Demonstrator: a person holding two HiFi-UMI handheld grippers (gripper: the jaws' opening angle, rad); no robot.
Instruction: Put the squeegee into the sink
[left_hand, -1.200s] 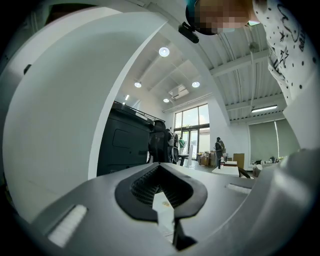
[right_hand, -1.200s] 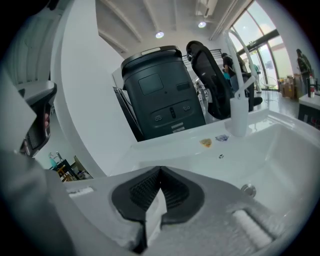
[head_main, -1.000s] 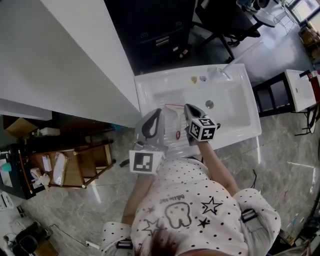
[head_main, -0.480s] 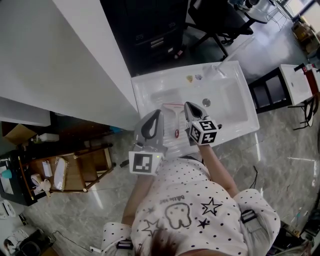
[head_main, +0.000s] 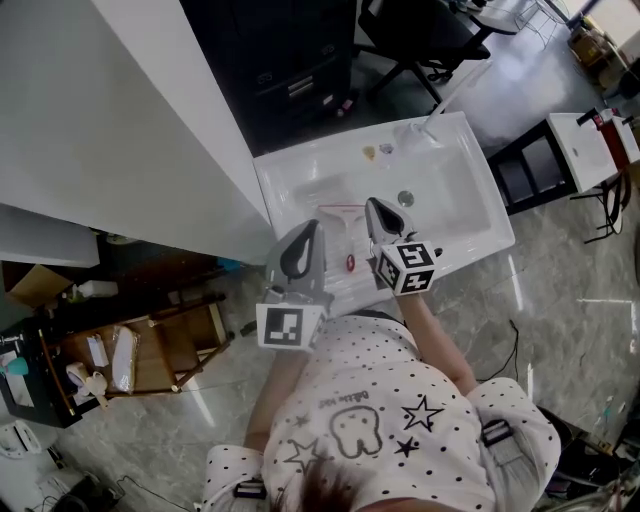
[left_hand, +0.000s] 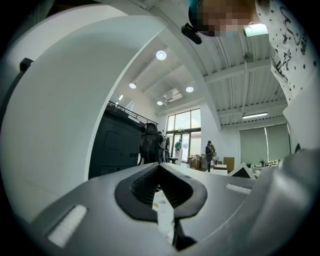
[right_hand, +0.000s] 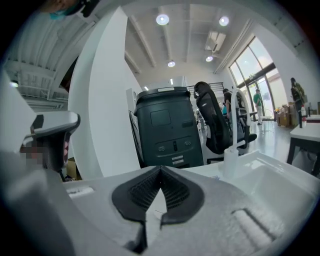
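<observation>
Right gripper view: the right gripper (right_hand: 160, 169) has its jaws pressed tight together, with nothing in them.
Left gripper view: the left gripper (left_hand: 159, 167) is closed the same way and holds nothing.
Squeegee (head_main: 343, 232): lies flat inside the sink (head_main: 330, 150), between the two grippers.
Left gripper from above: at 8 o'clock of the squeegee.
Right gripper from above: at 3 o'clock of the squeegee.
Drain (head_main: 405, 198): at 2 o'clock of the squeegee.
Faucet (head_main: 420, 130): at 12 o'clock of the drain, on the far rim.
</observation>
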